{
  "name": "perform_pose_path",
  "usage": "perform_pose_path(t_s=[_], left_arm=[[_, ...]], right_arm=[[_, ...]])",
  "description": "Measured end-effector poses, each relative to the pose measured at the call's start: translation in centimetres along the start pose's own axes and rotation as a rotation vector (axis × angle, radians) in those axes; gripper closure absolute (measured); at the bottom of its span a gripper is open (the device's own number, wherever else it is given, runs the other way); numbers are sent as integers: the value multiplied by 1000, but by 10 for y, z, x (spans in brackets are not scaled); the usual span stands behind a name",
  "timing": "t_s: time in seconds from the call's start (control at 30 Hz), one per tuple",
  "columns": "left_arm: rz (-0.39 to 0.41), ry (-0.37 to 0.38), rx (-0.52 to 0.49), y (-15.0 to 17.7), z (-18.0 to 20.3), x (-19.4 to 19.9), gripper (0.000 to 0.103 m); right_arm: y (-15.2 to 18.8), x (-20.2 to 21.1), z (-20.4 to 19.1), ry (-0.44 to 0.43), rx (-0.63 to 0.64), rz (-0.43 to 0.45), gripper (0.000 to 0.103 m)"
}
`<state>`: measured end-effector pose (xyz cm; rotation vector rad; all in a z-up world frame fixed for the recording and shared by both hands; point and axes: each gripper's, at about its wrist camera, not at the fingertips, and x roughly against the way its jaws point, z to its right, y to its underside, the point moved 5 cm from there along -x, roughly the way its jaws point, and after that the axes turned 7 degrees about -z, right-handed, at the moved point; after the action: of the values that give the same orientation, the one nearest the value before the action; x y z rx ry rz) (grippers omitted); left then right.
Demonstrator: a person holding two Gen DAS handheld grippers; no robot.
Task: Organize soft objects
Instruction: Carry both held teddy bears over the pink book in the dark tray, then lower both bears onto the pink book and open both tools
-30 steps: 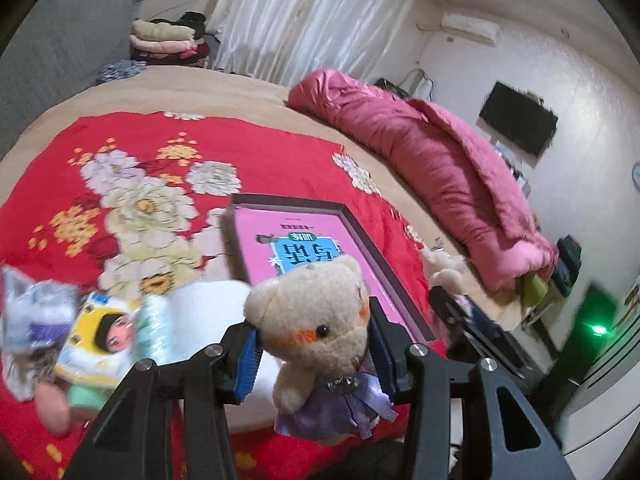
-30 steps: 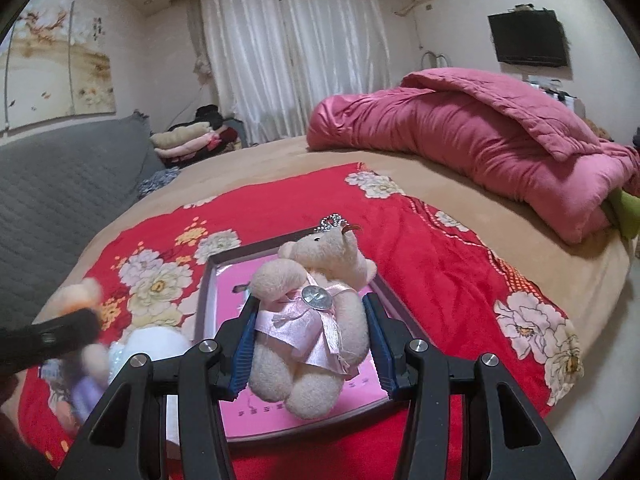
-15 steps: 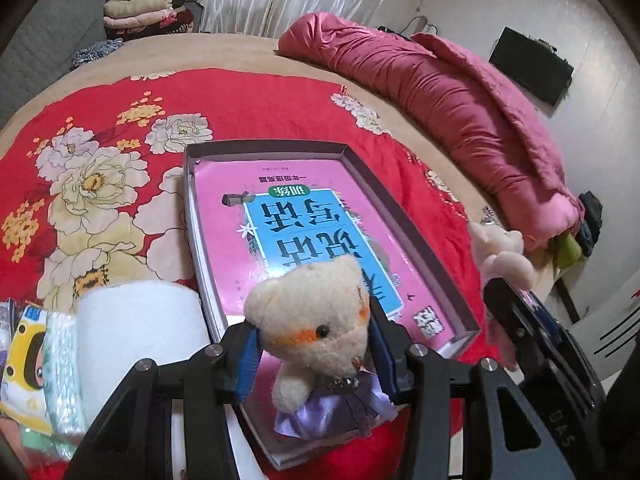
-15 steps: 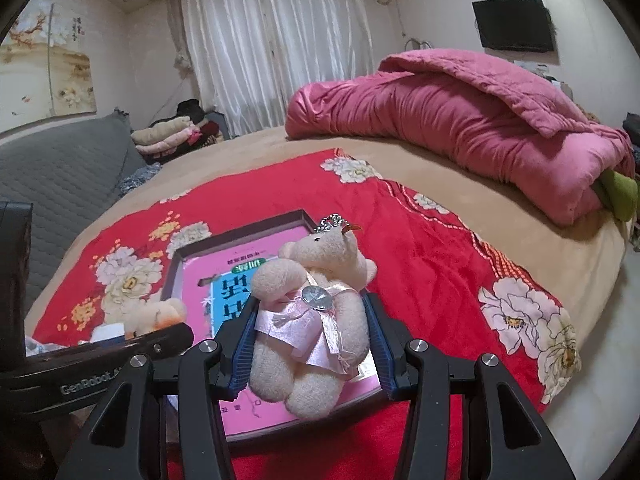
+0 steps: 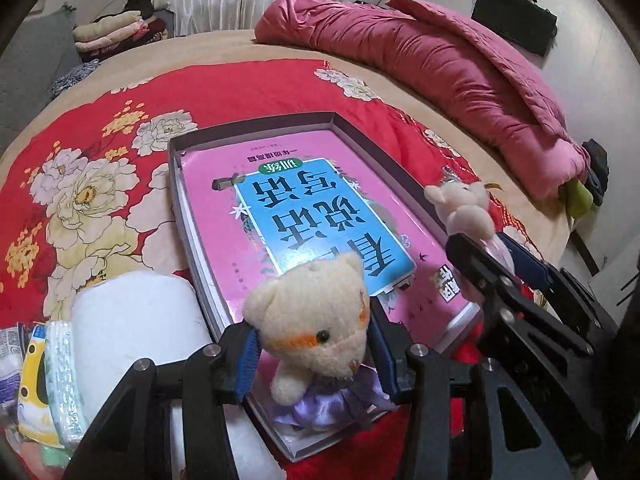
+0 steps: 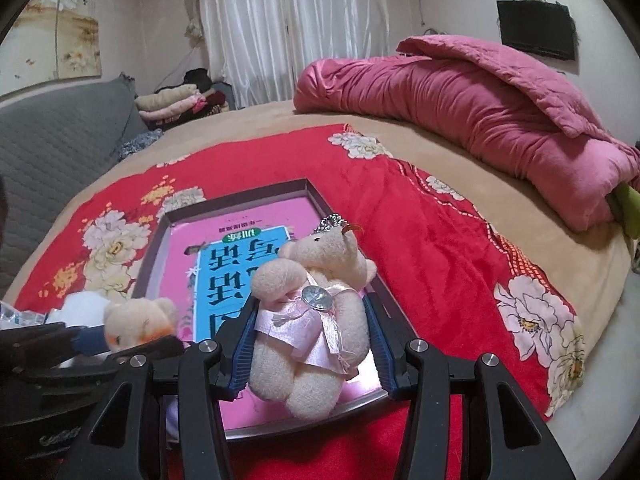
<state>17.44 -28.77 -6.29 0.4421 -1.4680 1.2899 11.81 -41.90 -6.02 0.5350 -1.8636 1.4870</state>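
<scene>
My left gripper [image 5: 314,354] is shut on a cream teddy bear in a purple dress [image 5: 316,328], held over the near end of a shallow grey tray [image 5: 176,216]. A pink and blue book [image 5: 312,216] lies in the tray. In the right wrist view my right gripper [image 6: 310,346] is shut on a beige teddy bear in a pink dress [image 6: 316,308] with a small crown, above the tray's [image 6: 158,248] near right part. The pink-dress bear [image 5: 460,208] also shows at the right of the left wrist view, and the purple-dress bear [image 6: 136,320] at lower left of the right wrist view.
The tray rests on a red flowered blanket [image 5: 100,168] spread over a bed. A white paper roll [image 5: 136,328] and plastic-wrapped packets [image 5: 44,380] lie left of the tray. A rolled pink quilt [image 6: 480,120] runs along the far right. Folded clothes [image 6: 176,100] sit at the back.
Both grippers have sunk toward the tray with their bears. The left one swung right and tipped down, so the tray now fills its view. The right gripper came into sight beside it.
</scene>
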Motion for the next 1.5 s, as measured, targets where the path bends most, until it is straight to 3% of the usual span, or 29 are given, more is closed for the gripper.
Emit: perform_pose_path(t_s=[0.53, 0.7, 0.87, 1.0, 1.27, 1.33, 1.5], left_arm=[[1, -6, -3, -1, 1, -2, 54], [-4, -16, -2, -5, 2, -5, 54], [-4, -18, 2, -9, 3, -6, 54], [-16, -43, -16, -12, 6, -10, 54], [-45, -128, -84, -13, 15, -23, 51], [-53, -140, -89, -11, 13, -26, 45], [-44, -116, -83, -9, 12, -25, 41]], right_arm=[[13, -45, 9, -18, -30, -185, 48], [13, -41, 10, -25, -41, -165, 41], [7, -18, 14, -22, -53, -61, 36], [4, -5, 26, 29, -94, -1, 29], [8, -7, 53, 77, -182, -16, 29], [8, -7, 53, 85, -179, -15, 28], [7, -7, 50, 94, -159, -15, 28]])
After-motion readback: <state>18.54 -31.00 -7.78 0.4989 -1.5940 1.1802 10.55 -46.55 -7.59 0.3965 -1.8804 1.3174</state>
